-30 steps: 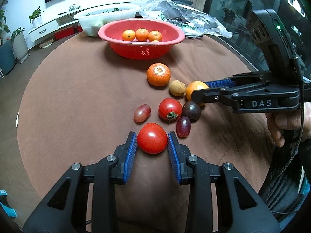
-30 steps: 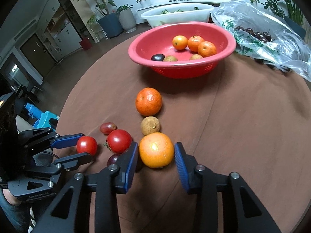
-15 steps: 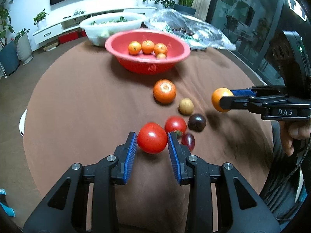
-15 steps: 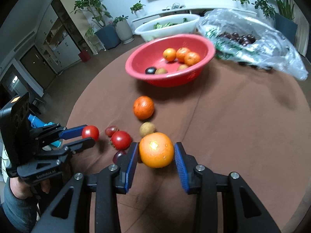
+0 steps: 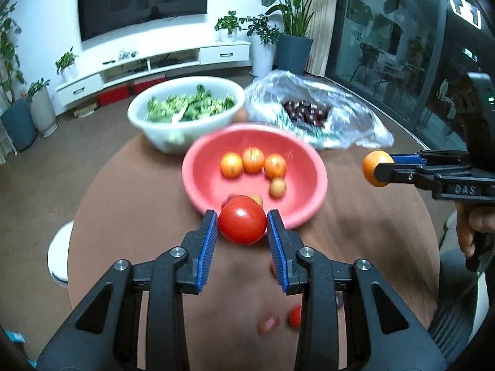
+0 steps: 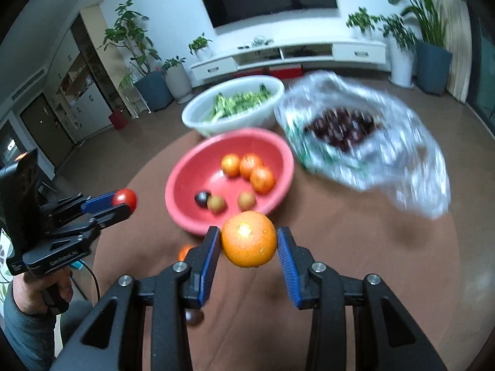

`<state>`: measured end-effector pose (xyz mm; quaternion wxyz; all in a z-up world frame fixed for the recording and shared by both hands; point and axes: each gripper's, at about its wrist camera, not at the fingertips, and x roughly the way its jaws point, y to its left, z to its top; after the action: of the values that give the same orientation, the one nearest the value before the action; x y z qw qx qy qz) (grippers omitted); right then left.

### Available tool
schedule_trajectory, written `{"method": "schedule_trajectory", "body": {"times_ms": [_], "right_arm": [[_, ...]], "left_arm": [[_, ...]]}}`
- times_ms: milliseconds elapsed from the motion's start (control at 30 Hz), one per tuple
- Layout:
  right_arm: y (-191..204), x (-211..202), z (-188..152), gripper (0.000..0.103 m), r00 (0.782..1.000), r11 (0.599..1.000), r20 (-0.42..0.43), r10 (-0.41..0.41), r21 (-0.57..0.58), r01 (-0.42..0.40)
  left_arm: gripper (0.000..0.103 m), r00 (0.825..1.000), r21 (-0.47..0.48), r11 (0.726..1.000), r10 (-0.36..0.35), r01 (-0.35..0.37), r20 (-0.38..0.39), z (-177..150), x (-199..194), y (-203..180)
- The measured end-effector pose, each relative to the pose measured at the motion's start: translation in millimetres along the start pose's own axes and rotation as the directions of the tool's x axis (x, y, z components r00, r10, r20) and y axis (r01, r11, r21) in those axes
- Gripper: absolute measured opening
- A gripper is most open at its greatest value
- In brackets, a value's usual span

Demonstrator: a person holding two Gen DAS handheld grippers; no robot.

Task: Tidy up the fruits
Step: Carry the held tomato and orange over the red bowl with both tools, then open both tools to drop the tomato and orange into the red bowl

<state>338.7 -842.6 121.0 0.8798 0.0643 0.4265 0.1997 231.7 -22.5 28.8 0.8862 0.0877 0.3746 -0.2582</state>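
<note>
My left gripper (image 5: 242, 227) is shut on a red tomato (image 5: 242, 220), held in the air just short of the near rim of the red bowl (image 5: 198, 182). My right gripper (image 6: 249, 242) is shut on an orange (image 6: 249, 238), also lifted, near the bowl's front rim (image 6: 176, 185). Several small oranges (image 6: 247, 167) and other small fruits lie inside the bowl. Seen from the left wrist, the right gripper (image 5: 376, 170) hangs at the right with the orange (image 5: 369, 167). The right wrist view has the left gripper (image 6: 125, 202) at the left with the tomato (image 6: 125, 198).
Behind the red bowl stand a white bowl of greens (image 5: 185, 111) and a clear plastic bag of dark fruit (image 5: 309, 114). A few loose fruits (image 5: 278, 320) lie blurred on the brown round table (image 5: 130, 210) beneath the grippers. A hand (image 5: 470, 228) holds the right gripper's handle.
Both grippers rose from the table and moved toward the red bowl, each carrying its fruit. The loose fruits on the table dropped below and behind the fingers.
</note>
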Motion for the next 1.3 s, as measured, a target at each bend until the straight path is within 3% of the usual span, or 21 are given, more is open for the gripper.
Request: {"method": "schedule_trajectory", "body": {"times_ms": [267,533,967,1067,1300], "right_arm": [[29.6,50.9,39.1,0.041,0.999,0.995,-0.03,-0.017,-0.1,0.014],[30.2,98.2,35.7,0.041,0.991,0.987,-0.103,-0.084,-0.146,0.069],[32.2,123.4,23.3,0.041,0.977,0.969,-0.149,-0.152,-0.218,0.118],[33.5,124.5,22.1,0.042,0.976,0.964,-0.145,-0.161,-0.235,0.124],[33.3,123.3,21.5,0.045,0.977,0.965,-0.143,-0.157,-0.233,0.121]], "left_arm": [[0.031,1.0,0.034,0.999,0.001,0.0,-0.031,46.6,61.8,4.8],[0.031,0.995,0.04,0.999,0.012,-0.008,-0.097,41.0,119.7,6.3],[0.032,0.988,0.057,0.998,0.025,-0.016,-0.152,29.2,151.0,4.0],[0.048,0.989,0.055,0.997,0.055,-0.048,-0.139,28.8,149.4,7.2],[0.058,0.992,0.029,0.998,0.058,-0.055,-0.112,30.6,135.7,13.3]]}}
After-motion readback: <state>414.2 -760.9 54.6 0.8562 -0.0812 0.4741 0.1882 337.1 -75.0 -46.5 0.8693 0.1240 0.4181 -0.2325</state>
